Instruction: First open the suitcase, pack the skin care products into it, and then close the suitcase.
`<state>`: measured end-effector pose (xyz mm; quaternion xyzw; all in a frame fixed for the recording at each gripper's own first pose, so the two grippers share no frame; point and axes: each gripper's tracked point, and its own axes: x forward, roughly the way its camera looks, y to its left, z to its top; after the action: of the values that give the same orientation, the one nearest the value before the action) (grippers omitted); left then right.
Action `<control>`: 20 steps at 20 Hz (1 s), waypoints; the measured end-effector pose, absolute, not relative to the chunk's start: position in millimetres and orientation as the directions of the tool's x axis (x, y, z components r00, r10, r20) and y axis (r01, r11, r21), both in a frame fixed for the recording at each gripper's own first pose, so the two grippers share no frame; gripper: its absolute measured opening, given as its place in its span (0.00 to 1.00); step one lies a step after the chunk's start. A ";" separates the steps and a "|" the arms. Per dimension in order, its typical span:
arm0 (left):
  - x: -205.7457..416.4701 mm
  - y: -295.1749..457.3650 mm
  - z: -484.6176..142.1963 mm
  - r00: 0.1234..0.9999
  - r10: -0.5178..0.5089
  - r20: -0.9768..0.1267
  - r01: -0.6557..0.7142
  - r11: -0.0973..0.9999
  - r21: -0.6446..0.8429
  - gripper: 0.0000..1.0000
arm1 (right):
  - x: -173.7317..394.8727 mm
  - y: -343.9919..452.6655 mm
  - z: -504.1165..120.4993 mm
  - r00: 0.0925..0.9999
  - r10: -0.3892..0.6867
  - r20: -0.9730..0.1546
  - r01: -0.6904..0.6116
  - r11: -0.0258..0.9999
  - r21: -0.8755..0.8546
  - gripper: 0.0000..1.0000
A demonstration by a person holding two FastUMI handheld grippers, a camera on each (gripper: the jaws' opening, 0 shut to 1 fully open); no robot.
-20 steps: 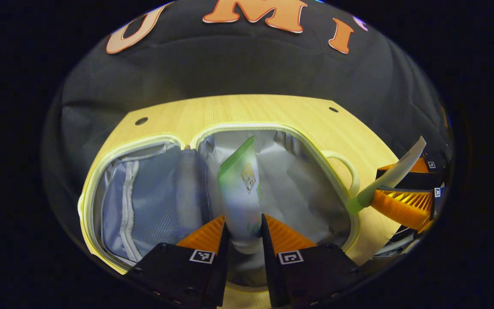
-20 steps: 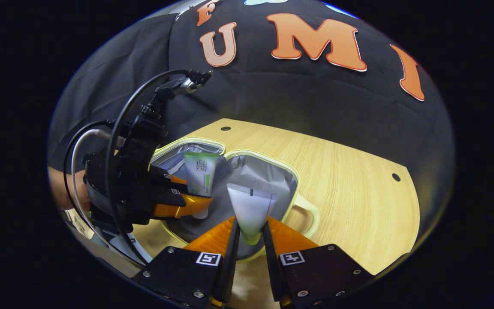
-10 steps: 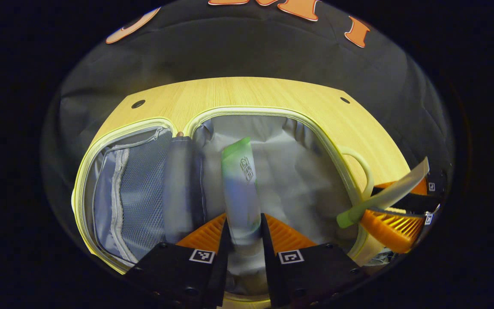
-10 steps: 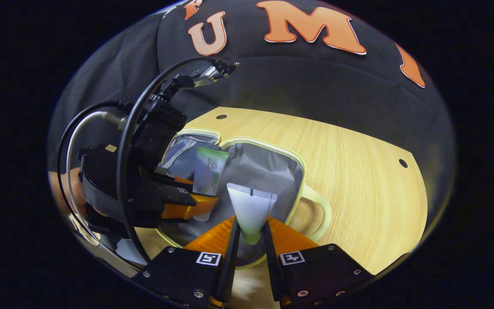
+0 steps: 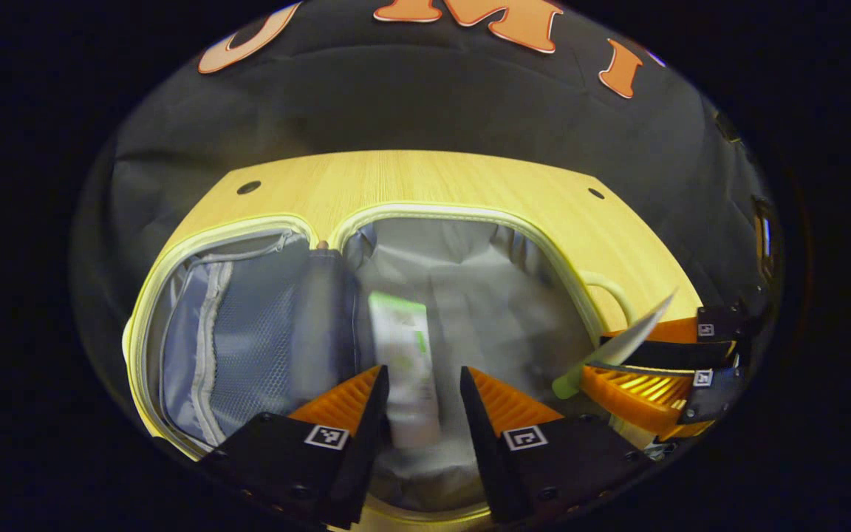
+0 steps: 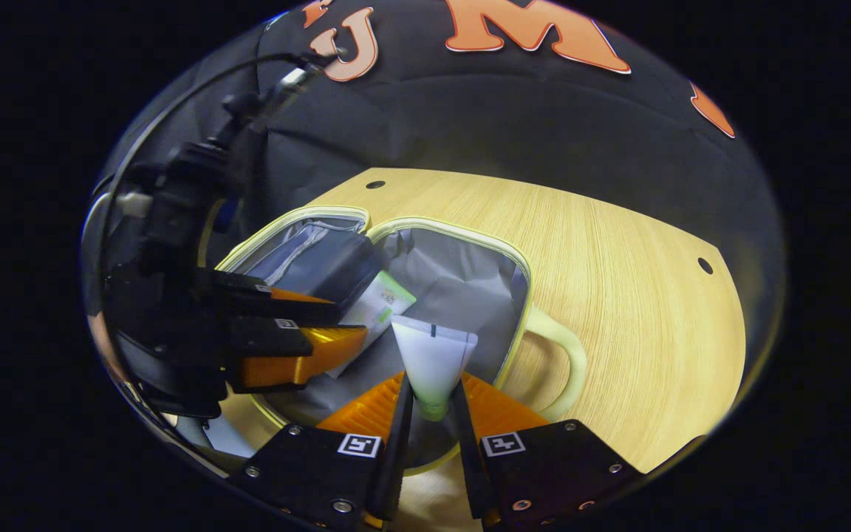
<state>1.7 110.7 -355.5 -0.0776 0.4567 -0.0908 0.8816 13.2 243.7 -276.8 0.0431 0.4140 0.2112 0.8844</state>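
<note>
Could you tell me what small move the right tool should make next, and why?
Probably lower the right tool a little and open it over the suitcase. It is shut on the white tube, which hangs above the grey lining, while the left tool is open and the green tube lies inside.

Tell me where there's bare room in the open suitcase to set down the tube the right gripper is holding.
Bare lining lies in the right half of the suitcase, between the dropped green-and-white tube and the handle-side rim. It is crowded near the hinge, where the left gripper hangs open.
</note>
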 end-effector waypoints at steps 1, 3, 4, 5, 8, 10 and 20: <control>2.3 116.2 -348.9 0.595 -0.221 -0.773 0.089 0.974 -0.210 0.66 | 14.3 243.4 -279.3 0.563 0.406 -0.720 -0.334 0.908 0.252 0.36; 5.7 134.6 -330.4 0.666 -0.171 -0.726 0.068 0.983 -0.169 0.78 | 15.7 243.1 -285.0 0.551 0.396 -0.735 -0.322 0.913 0.250 0.36; 6.3 149.8 -318.0 0.703 -0.136 -0.698 0.046 0.988 -0.147 0.83 | 17.0 244.9 -287.6 0.547 0.397 -0.737 -0.321 0.913 0.254 0.36; 6.2 166.2 -304.4 0.737 -0.104 -0.668 0.020 0.991 -0.132 0.85 | 19.1 245.6 -288.6 0.547 0.395 -0.738 -0.313 0.914 0.257 0.36; -0.5 219.4 -278.6 0.789 -0.001 -0.614 -0.084 0.990 -0.110 0.87 | 20.5 247.7 -290.9 0.540 0.386 -0.747 -0.289 0.920 0.267 0.36; -9.1 255.3 -271.9 0.795 0.050 -0.605 -0.143 0.984 -0.108 0.89 | 23.9 249.6 -293.0 0.550 0.374 -0.747 -0.269 0.926 0.265 0.38; -53.9 415.4 -319.5 0.729 0.220 -0.649 -0.396 0.908 -0.136 0.94 | 34.6 247.0 -277.0 0.608 0.311 -0.730 -0.174 0.950 0.260 0.55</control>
<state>-53.9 415.4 -319.5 -0.1336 0.3282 0.1673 0.9200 34.6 247.0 -277.0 0.0815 0.4214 0.1359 0.8929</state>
